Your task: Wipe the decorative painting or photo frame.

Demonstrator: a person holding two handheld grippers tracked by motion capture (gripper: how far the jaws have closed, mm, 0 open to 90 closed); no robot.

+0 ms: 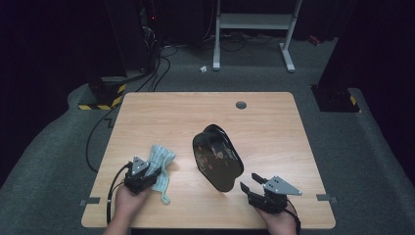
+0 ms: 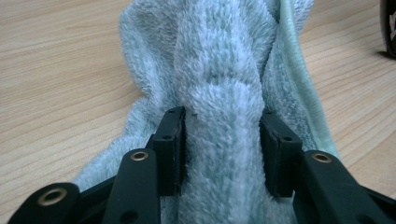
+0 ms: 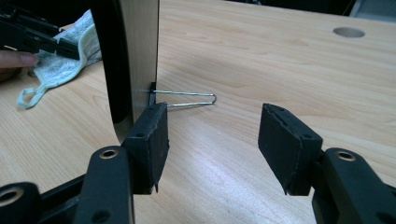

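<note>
A pale green fluffy towel (image 1: 159, 160) lies bunched on the wooden table (image 1: 274, 122) at the front left. My left gripper (image 1: 148, 173) is shut on a raised fold of the towel (image 2: 219, 70), its pads (image 2: 173, 140) pressing both sides. A glossy black oval plate (image 1: 218, 156) with a small picture stands tilted near the table's middle, propped on a thin wire stand (image 3: 187, 98). My right gripper (image 1: 250, 182) stands open at the front right, just short of the plate's lower edge (image 3: 107, 60). Nothing is between its fingertips (image 3: 212, 121). The towel (image 3: 70, 60) lies beyond the plate.
A round cable hole (image 1: 241, 105) sits near the table's far edge. Beyond the table stand a white frame (image 1: 254, 22) and dark equipment with cables (image 1: 147, 73) on the grey floor. Bare tabletop stretches right of the plate.
</note>
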